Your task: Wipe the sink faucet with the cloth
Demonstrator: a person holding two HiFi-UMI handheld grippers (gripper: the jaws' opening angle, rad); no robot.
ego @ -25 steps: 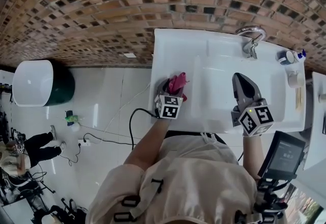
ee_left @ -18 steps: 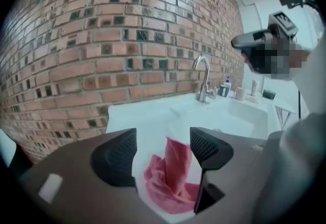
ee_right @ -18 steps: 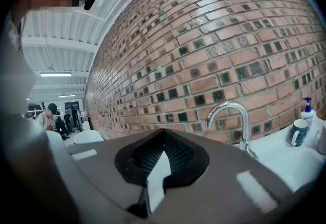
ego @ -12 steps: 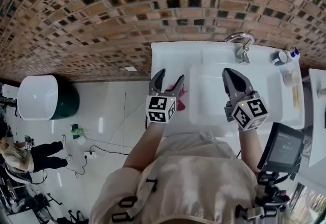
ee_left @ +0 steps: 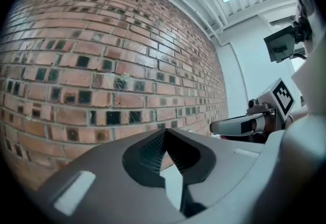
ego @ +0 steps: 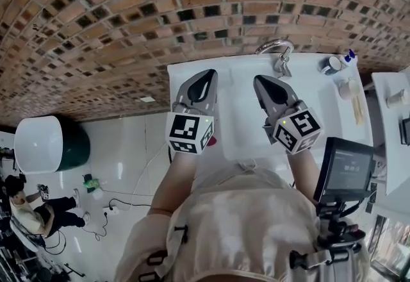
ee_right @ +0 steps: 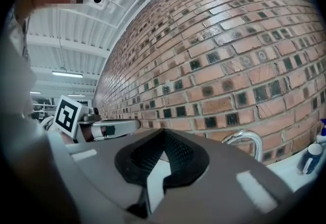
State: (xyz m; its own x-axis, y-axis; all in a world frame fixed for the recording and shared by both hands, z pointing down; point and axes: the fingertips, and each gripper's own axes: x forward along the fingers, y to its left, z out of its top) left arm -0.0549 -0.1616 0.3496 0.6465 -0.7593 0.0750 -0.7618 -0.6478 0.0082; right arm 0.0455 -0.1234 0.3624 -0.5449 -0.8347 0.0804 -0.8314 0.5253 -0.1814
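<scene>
The white sink point(ego: 240, 122) stands against the brick wall, with the chrome faucet point(ego: 277, 50) arched at its back edge. Of the pink cloth point(ego: 210, 141), only a sliver shows on the sink's left rim, beneath the left gripper's marker cube. My left gripper point(ego: 208, 74) is raised level over the sink's left side, shut and empty; its own view shows the jaws point(ee_left: 164, 132) meeting against brick. My right gripper point(ego: 261, 80) is beside it, also shut and empty, just short of the faucet point(ee_right: 249, 139), which rises right of its closed tips point(ee_right: 163, 133).
A cup point(ego: 332, 64) and a small blue-capped bottle point(ego: 349, 55) stand at the sink's back right. A screen on a stand point(ego: 349, 175) is at the person's right. On the floor to the left sits a white and green bin point(ego: 41, 143), with cables near it.
The left gripper let go of the pink cloth on the sink's rim, rose well above it and closed empty. The right gripper also rose a little. Both now point level at the wall.
</scene>
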